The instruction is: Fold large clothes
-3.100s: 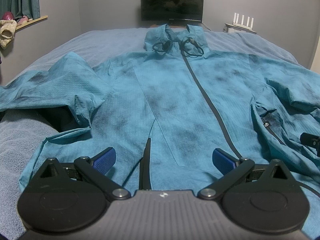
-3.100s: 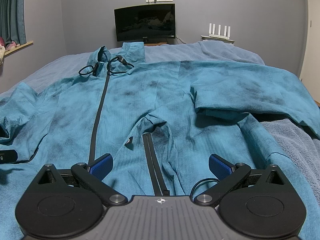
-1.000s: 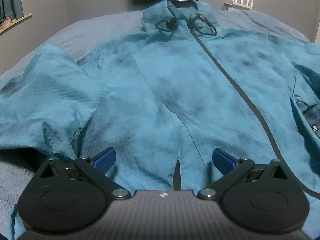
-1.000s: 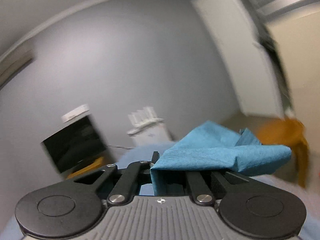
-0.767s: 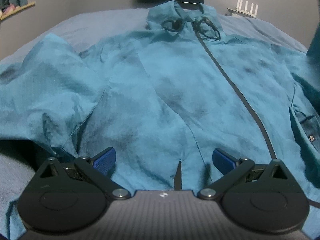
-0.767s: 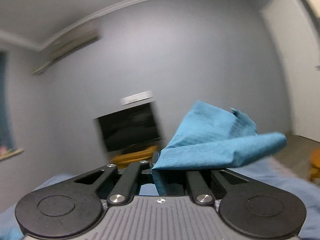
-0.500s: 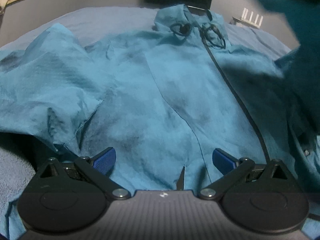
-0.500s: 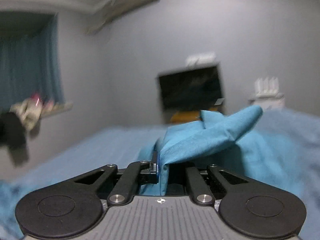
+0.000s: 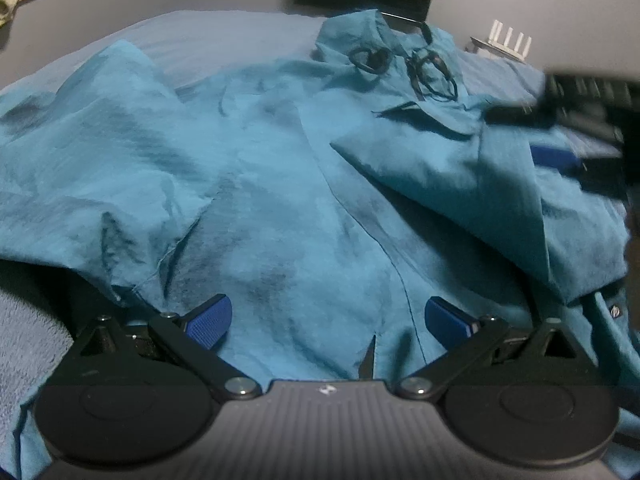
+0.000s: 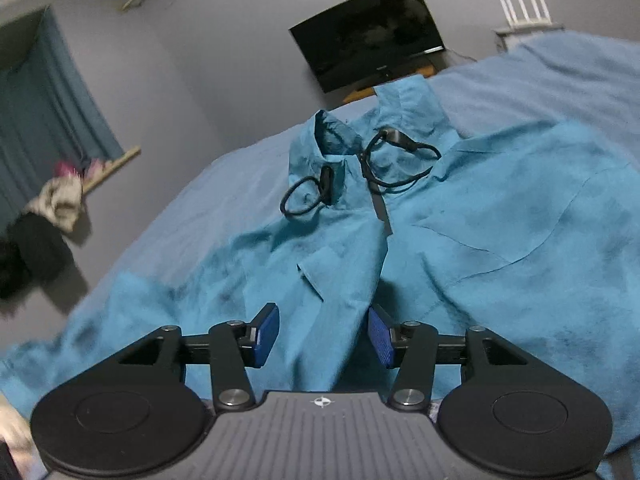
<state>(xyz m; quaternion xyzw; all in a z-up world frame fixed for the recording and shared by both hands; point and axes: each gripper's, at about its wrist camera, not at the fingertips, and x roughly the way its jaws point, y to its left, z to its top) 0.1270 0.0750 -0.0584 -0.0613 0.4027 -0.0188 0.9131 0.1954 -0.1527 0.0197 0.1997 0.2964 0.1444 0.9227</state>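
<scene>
A teal jacket (image 9: 280,200) lies front up on the bed, zipper shut, black drawcords (image 9: 368,58) curled at its collar. Its right sleeve (image 9: 452,168) lies folded across the chest. My right gripper (image 10: 323,334) hovers low over that sleeve; its jaws are opening, and a loose fold of the sleeve (image 10: 332,312) stands between the blue pads without being pressed. In the left wrist view the right gripper (image 9: 548,136) shows as a blur at the right edge. My left gripper (image 9: 326,316) hangs open over the jacket's hem, nothing between its fingers. The left sleeve (image 9: 100,152) lies bunched at the left.
The bed's grey-blue blanket (image 10: 540,80) spreads around the jacket. A dark TV (image 10: 368,32) and a white router (image 10: 528,12) stand by the far wall. A curtained window sill (image 10: 108,168) with a heap of clothes (image 10: 60,200) is at the left.
The right gripper swung the sleeve from high at the right down onto the jacket's chest, and its jaws have parted from the cloth. The left gripper shifted a little and stays open.
</scene>
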